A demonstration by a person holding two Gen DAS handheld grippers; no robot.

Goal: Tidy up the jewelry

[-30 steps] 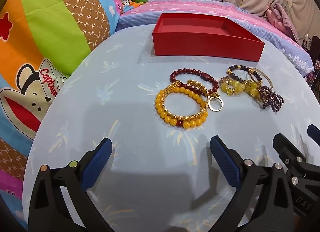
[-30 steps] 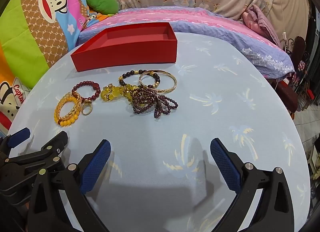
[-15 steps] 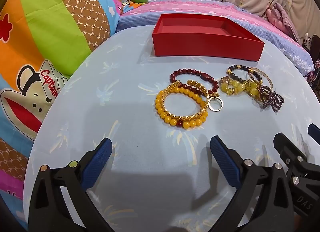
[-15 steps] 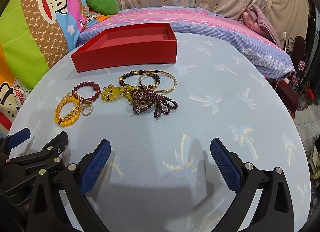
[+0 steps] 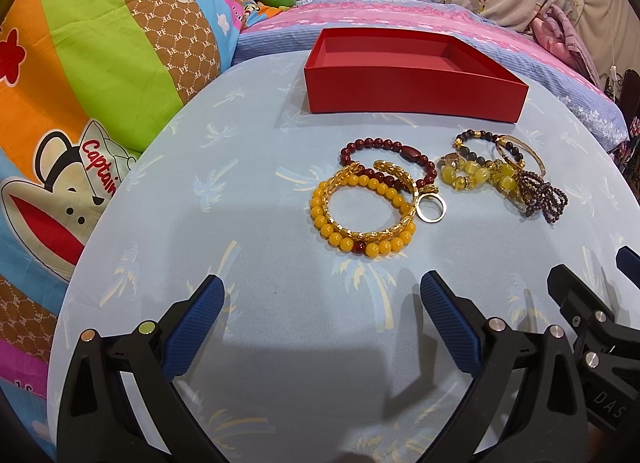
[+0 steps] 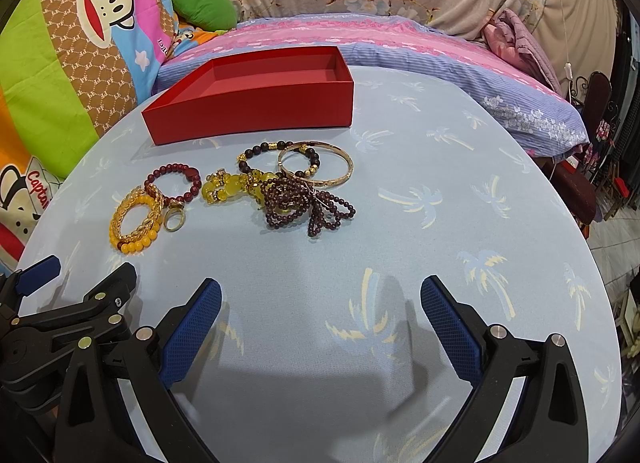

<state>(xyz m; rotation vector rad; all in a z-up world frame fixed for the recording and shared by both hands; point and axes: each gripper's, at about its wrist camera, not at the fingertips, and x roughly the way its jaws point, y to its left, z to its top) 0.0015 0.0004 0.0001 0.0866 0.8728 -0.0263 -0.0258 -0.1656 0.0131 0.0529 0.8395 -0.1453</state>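
Note:
An empty red box (image 5: 412,97) (image 6: 256,111) sits at the far side of the round blue table. In front of it lies a row of jewelry: a yellow bead bracelet (image 5: 352,241) (image 6: 134,245) with a gold chain bracelet on it, a dark red bead bracelet (image 5: 384,145) (image 6: 170,173), a gold ring (image 5: 431,207) (image 6: 175,219), a yellow crystal bracelet (image 5: 474,175) (image 6: 224,189), a gold bangle (image 6: 340,179) and purple bead strands (image 5: 542,199) (image 6: 308,207). My left gripper (image 5: 320,295) is open near the yellow bracelet. My right gripper (image 6: 320,299) is open, short of the purple strands.
The table (image 6: 440,199) wears a light blue cloth with palm prints. Colourful cartoon bedding (image 5: 80,75) rises on the left, a pink and purple pillow (image 6: 400,47) lies behind the box. The right gripper's body (image 5: 592,327) shows beside the left one.

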